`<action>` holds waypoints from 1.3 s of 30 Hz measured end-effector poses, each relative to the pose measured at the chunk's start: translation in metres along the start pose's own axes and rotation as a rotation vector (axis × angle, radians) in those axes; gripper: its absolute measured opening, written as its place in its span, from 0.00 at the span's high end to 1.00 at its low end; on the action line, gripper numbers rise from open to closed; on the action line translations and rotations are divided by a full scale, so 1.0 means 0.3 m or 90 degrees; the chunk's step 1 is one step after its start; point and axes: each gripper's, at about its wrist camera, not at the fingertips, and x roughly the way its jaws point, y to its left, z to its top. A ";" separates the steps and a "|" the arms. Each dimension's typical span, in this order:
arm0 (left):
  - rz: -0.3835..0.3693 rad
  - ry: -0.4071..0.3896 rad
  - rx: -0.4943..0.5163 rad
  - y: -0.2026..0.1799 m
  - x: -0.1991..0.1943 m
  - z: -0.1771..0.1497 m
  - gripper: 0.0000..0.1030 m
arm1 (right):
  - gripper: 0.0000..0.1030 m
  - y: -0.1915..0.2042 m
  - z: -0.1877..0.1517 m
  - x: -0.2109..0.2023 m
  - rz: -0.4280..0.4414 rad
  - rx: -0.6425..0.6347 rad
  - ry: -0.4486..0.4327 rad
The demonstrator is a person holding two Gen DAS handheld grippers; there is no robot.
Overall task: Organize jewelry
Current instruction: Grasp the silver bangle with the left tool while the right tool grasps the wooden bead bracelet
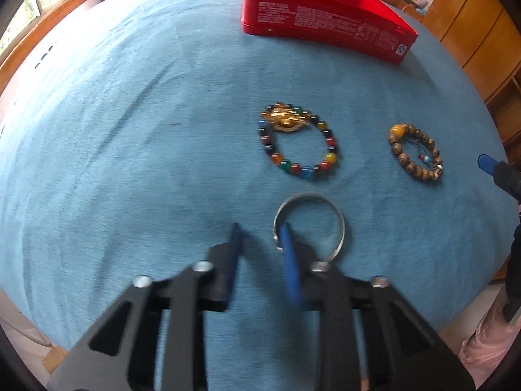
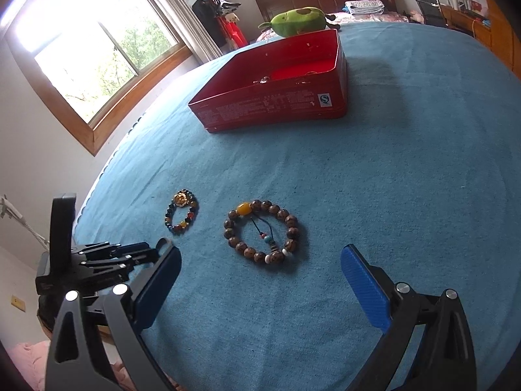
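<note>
Bright wood-framed window (image 2: 97, 55), white walls (image 2: 29, 176), wooden cabinets (image 1: 472, 26).

blue cloth (image 2: 390, 163) on table | green plush (image 2: 298, 21) behind | window (image 2: 97, 52) left | wooden cabinet (image 1: 472, 29)

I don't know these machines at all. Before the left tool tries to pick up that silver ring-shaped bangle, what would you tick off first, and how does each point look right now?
1. Left tool open enough to take the rim: ok, its fingers stand apart.
2. One finger on each side of the silver bangle rim: ok, the right finger sits inside the ring, the other outside.
3. Bangle lying flat on the blue cloth: ok.
4. Rim actually pinched: not ok, not closed yet.
5. Red box open: ok, no lid on it.
6. Right tool out of the way: ok, open, over the brown bead bracelet.
</note>
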 end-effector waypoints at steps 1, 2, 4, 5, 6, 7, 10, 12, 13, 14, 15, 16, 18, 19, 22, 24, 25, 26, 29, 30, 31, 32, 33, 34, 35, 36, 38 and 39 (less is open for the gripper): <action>-0.001 0.003 -0.003 0.015 0.000 0.004 0.94 | 0.04 -0.002 0.000 0.003 0.000 0.000 0.001; -0.002 0.001 -0.008 0.027 -0.002 0.010 0.96 | 0.05 -0.002 0.000 0.007 -0.002 -0.001 0.004; 0.000 -0.002 -0.007 0.043 -0.004 0.016 0.97 | 0.08 -0.002 0.000 0.023 -0.004 -0.005 0.013; 0.001 -0.003 -0.004 0.047 -0.001 0.021 0.97 | 0.12 -0.002 0.000 0.033 -0.004 -0.007 0.019; 0.001 -0.003 -0.002 0.047 0.001 0.022 0.97 | 0.13 -0.006 0.002 0.045 -0.005 -0.005 0.029; 0.005 -0.005 0.002 0.043 0.003 0.024 0.97 | 0.17 -0.012 0.004 0.056 -0.010 0.000 0.037; 0.024 -0.011 0.023 0.022 0.007 0.028 0.95 | 0.30 -0.030 0.011 0.085 -0.032 0.010 0.059; 0.031 -0.013 0.030 0.011 0.010 0.030 0.95 | 0.38 -0.041 0.019 0.101 -0.048 0.010 0.071; 0.033 -0.014 0.031 0.010 0.012 0.031 0.95 | 0.44 -0.043 0.021 0.107 -0.054 0.010 0.074; 0.034 -0.016 0.031 0.008 0.013 0.033 0.95 | 0.46 -0.046 0.025 0.114 -0.058 0.009 0.079; 0.035 -0.018 0.032 -0.003 0.018 0.039 0.95 | 0.46 -0.047 0.030 0.125 -0.060 0.007 0.085; 0.038 -0.021 0.034 -0.008 0.019 0.040 0.95 | 0.47 -0.050 0.031 0.132 -0.061 0.008 0.089; 0.038 -0.024 0.035 -0.023 0.022 0.044 0.95 | 0.49 -0.048 0.035 0.156 -0.065 0.001 0.100; 0.033 -0.025 0.031 -0.021 0.022 0.046 0.95 | 0.49 -0.047 0.035 0.164 -0.066 -0.002 0.103; 0.026 -0.030 0.024 -0.007 0.020 0.038 0.96 | 0.55 -0.030 0.042 0.178 -0.079 -0.020 0.101; 0.022 -0.032 0.020 -0.003 0.026 0.037 0.97 | 0.63 -0.022 0.047 0.188 -0.083 -0.029 0.102; 0.019 -0.034 0.018 -0.004 0.026 0.038 0.97 | 0.71 -0.015 0.048 0.193 -0.084 -0.039 0.102; 0.016 -0.035 0.017 -0.005 0.023 0.035 0.97 | 0.80 -0.013 0.049 0.194 -0.084 -0.040 0.103; 0.000 -0.035 0.009 -0.001 0.026 0.044 0.98 | 0.85 -0.028 0.056 0.187 -0.067 -0.019 0.105; -0.004 -0.036 0.008 0.003 0.025 0.047 0.98 | 0.88 -0.035 0.055 0.178 -0.047 -0.009 0.106; -0.013 -0.037 0.005 0.005 0.023 0.050 0.98 | 0.89 -0.035 0.056 0.174 -0.030 -0.003 0.106; -0.022 -0.037 0.004 0.005 0.023 0.055 0.98 | 0.89 -0.036 0.055 0.161 -0.018 0.000 0.103; -0.026 -0.036 0.004 0.006 0.020 0.054 0.98 | 0.89 -0.033 0.055 0.143 -0.016 -0.004 0.095; -0.029 -0.038 0.005 0.006 0.018 0.057 0.98 | 0.89 -0.029 0.058 0.130 -0.014 -0.007 0.088; -0.032 -0.041 0.005 0.006 0.014 0.061 0.98 | 0.89 -0.026 0.063 0.108 -0.008 -0.007 0.078; -0.034 -0.043 0.005 0.007 0.011 0.065 0.98 | 0.89 -0.022 0.070 0.084 0.001 -0.008 0.070; -0.040 -0.053 0.005 0.007 -0.008 0.074 0.98 | 0.89 -0.011 0.080 0.036 0.000 -0.019 0.053; -0.040 -0.058 0.006 0.002 -0.025 0.073 0.98 | 0.89 -0.003 0.086 0.012 -0.004 -0.028 0.046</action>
